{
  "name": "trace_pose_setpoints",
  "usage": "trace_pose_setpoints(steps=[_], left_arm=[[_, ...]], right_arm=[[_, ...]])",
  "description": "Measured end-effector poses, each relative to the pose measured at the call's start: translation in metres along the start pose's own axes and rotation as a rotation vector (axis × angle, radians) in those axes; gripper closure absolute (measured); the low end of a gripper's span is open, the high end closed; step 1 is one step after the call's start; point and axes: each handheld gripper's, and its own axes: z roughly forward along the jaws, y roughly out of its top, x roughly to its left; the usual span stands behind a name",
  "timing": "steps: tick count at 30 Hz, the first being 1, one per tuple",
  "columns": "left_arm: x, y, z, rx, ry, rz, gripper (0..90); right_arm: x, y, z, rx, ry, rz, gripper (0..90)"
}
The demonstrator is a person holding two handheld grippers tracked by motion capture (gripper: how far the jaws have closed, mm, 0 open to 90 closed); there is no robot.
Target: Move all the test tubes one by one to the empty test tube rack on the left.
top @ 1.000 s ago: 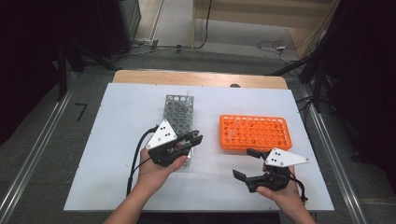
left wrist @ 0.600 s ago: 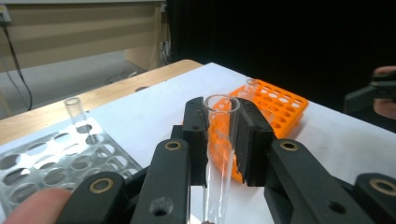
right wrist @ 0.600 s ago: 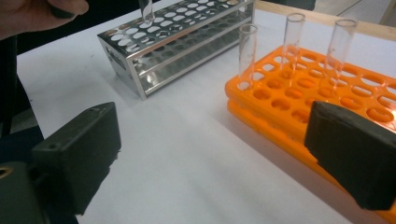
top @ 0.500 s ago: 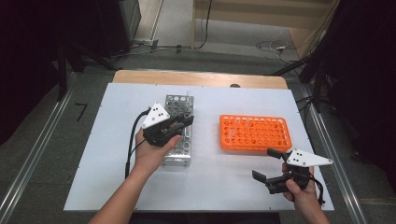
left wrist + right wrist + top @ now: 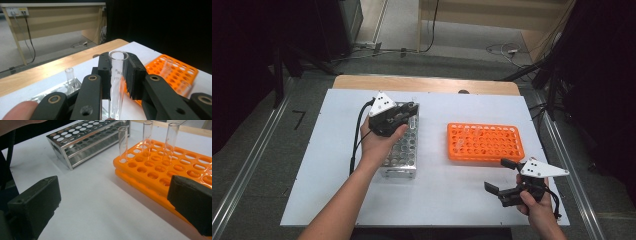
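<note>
From up high, my left gripper (image 5: 411,109) sits over the far end of the steel rack (image 5: 402,150), and my right gripper (image 5: 502,176) hovers off the orange rack's (image 5: 484,142) near corner. Left gripper view: jaws clamped on a glass tube (image 5: 117,75), upright, above the steel rack. Right gripper view: jaws spread wide with nothing between them, having just been opening, and three tubes (image 5: 147,133) stand in the orange rack.

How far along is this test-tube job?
Done: three clear tubes stand in the orange rack. In hand: the left gripper clamps one glass tube over the metal rack. Left: placing it; the right gripper is open.
</note>
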Motion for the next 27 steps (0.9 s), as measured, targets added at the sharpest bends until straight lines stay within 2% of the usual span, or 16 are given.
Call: trace_pose_setpoints(steps=[5, 9, 14, 19, 27], left_arm=[[0.009, 0.004, 0.014, -0.009, 0.023, -0.009, 76.6], [0.016, 0.006, 0.024, -0.021, 0.044, -0.033, 76.6], [0.024, 0.005, 0.035, -0.016, 0.088, -0.031, 76.6], [0.034, 0.004, 0.044, -0.026, 0.114, -0.065, 76.7], [0.04, -0.003, 0.06, -0.001, 0.136, -0.085, 76.6]], right_arm=[[-0.001, 0.0, -0.001, -0.009, -0.001, -0.002, 0.0], [-0.002, -0.001, -0.002, -0.008, -0.004, -0.001, 0.0], [-0.003, -0.001, -0.002, -0.015, -0.006, 0.002, 0.0], [-0.003, -0.001, -0.003, -0.016, -0.006, 0.004, 0.0], [-0.005, -0.002, -0.003, -0.019, -0.003, 0.012, 0.0]])
